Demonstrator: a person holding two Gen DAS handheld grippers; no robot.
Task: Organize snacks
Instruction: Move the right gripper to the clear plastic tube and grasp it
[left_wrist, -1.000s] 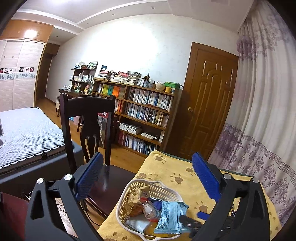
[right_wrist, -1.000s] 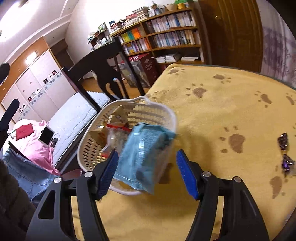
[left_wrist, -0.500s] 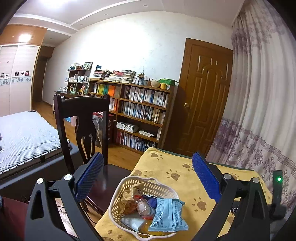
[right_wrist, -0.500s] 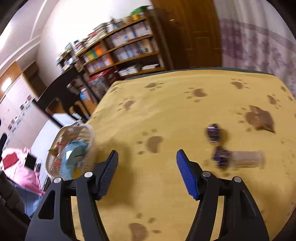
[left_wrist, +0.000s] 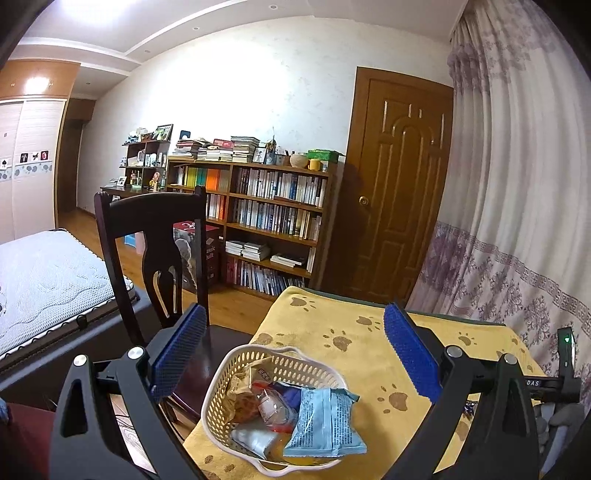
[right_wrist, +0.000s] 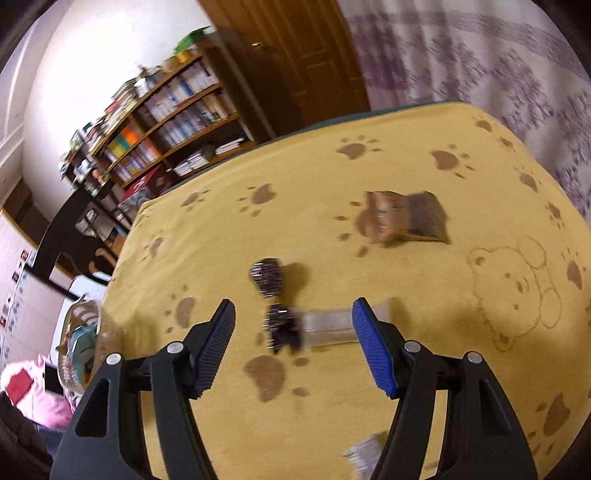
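Two claws agape, right claw (right_wrist: 293, 332) above blurred, perhaps purple-wrapped candies (right_wrist: 275, 306)

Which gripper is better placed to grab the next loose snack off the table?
Right. The right gripper is open, with a dark wrapped snack lying between its fingers on the tablecloth. The left gripper, also open, hovers over the filled basket, away from the loose items.

White basket (left_wrist: 221, 387) w/ snacks; brown packet (right_wrist: 406, 218) on cloth.

Dark chair (left_wrist: 151, 236) before bookshelf (left_wrist: 273, 221); door (left_wrist: 399, 192), curtain (left_wrist: 517, 184) right.
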